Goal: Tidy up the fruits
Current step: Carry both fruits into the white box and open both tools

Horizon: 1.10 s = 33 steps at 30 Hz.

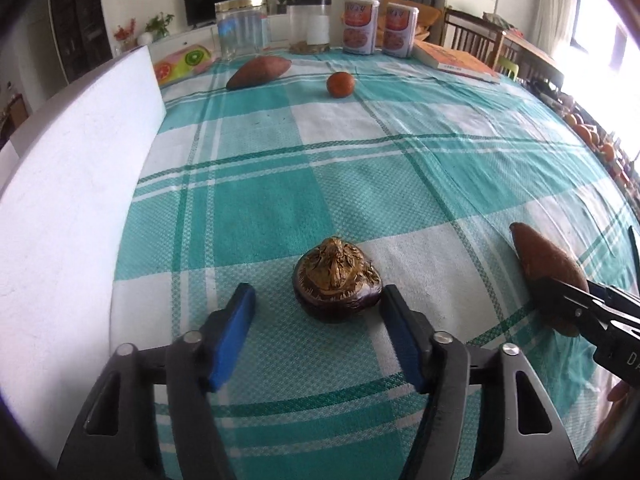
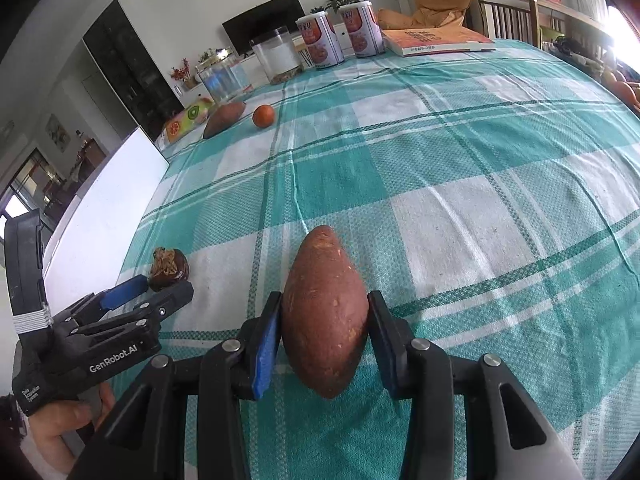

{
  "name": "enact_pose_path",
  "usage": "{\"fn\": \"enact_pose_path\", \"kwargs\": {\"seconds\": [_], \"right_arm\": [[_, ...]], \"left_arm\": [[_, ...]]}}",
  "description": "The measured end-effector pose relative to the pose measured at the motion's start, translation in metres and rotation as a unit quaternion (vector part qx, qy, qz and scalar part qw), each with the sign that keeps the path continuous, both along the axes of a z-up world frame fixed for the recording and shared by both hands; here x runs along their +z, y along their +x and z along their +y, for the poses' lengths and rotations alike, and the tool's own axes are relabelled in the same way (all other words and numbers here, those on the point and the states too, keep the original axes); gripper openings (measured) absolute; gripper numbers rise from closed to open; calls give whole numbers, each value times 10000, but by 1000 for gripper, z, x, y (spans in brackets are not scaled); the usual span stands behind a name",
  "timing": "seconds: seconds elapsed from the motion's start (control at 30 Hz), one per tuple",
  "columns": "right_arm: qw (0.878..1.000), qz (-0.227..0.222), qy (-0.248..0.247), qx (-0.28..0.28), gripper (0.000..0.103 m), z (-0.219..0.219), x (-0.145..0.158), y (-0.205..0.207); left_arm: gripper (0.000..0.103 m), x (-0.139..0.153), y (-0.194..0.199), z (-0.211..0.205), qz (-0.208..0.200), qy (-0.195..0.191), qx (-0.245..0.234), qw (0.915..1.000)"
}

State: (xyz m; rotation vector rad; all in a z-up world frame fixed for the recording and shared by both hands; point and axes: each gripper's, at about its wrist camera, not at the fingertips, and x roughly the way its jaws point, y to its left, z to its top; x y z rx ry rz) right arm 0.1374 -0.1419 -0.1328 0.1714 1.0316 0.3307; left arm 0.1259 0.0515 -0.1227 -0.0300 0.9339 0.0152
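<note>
Nearest the right wrist camera, the right claw [image 2: 325, 328] pinches a sweet potato [image 2: 326, 316] across its middle, both blue pads pressed against its reddish skin, its pointed end aimed away over the checked tablecloth [image 2: 460, 168]. Whether it is lifted clear of the cloth or resting on it cannot be told from here.

Just to its left, the left claw [image 1: 318, 312] stands spread, its fingers on either side of a dark, round fruit with a dry brown crown, probably a mangosteen [image 1: 337, 285]. The right finger looks close to or touching the fruit's side, while the left finger stands apart from it. The fruit sits on the cloth near the front edge of the desk, beside a white foam board [image 1: 80, 184] that runs along the left.

So the step in hand looks like a double pickup: one piece is already gripped, the other is framed but not yet grasped. The next move, as I judge it, calls for centring the left claw on the mangosteen and pressing in gently, since the round shell could roll or slip out sideways.

Farther back lie a second sweet potato [image 1: 258, 73] and a small orange fruit [image 1: 340, 84], near each other but apart. Behind them, along the far edge, stand a clear jar [image 1: 241, 28], two cans [image 1: 378, 26] and a book [image 1: 456, 60]. No basket or tray for the fruit shows, so where the pieces should go cannot be told.
</note>
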Motion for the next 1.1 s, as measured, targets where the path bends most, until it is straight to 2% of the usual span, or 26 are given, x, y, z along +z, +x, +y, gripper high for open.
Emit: {"fn": "enact_pose_path", "kwargs": {"seconds": [0.03, 0.1, 0.17, 0.2, 0.27, 0.33, 0.4, 0.5, 0.57, 0.67, 0.77, 0.83, 0.93, 0.97, 1.0, 1.07, 1.1], "right_arm": [[9997, 153, -153, 117, 44, 4, 1, 4], [9979, 330, -459, 328, 42, 9, 3, 8], [9970, 421, -517, 383, 41, 8, 5, 8], [9976, 477, -380, 337, 41, 4, 6, 5], [9971, 679, 333, 130, 41, -8, 8, -1], [9895, 812, 1193, 58, 41, -15, 13, -9], [9812, 784, 1753, 179, 41, -9, 28, -18], [9731, 570, 2137, 647, 41, 25, 64, -33], [9676, 422, 2226, 1114, 41, 60, 90, -43], [9556, 299, 2221, 1912, 41, 126, 117, -64], [9438, 240, 2058, 2576, 41, 188, 126, -86], [9357, 288, 1850, 2989, 41, 224, 122, -100], [9350, 163, 1265, 3309, 42, 267, 110, -114], [9370, 34, 1032, 3338, 42, 275, 106, -117], [9391, -90, 854, 3326, 44, 279, 104, -118], [9434, -383, 743, 3210, 53, 273, 109, -116], [9459, -596, 807, 3087, 63, 262, 115, -113]], "left_arm": [[47, 1, 1, -1, -2, -49, -69, 10000], [46, 3, 2, -2, 40, -40, -82, 10000], [46, 8, -3, -3, 26, -153, -120, 9998], [46, 13, -9, -3, 27, -241, -155, 9996], [46, 26, -22, -1, 89, -686, -247, 9973], [46, 43, -41, 3, 184, -1335, -420, 9900], [46, 65, -65, 9, 200, -1833, -636, 9808], [46, 99, -102, 29, 89, -2355, -784, 9687], [46, 120, -126, 56, -90, -2591, -636, 9637], [46, 140, -154, 108, -411, -2464, 17, 9683], [46, 133, -173, 164, -426, -2107, 910, 9724], [46, 116, -182, 198, -267, -1855, 1566, 9697], [47, 92, -192, 232, -38, -1459, 2299, 9622], [50, 88, -194, 238, 11, -1268, 2482, 9604], [62, 86, -196, 241, 7, -1135, 2620, 9584], [83, 89, -199, 241, -135, -1039, 2788, 9546], [85, 93, -197, 238, -277, -1009, 2794, 9545]]}}
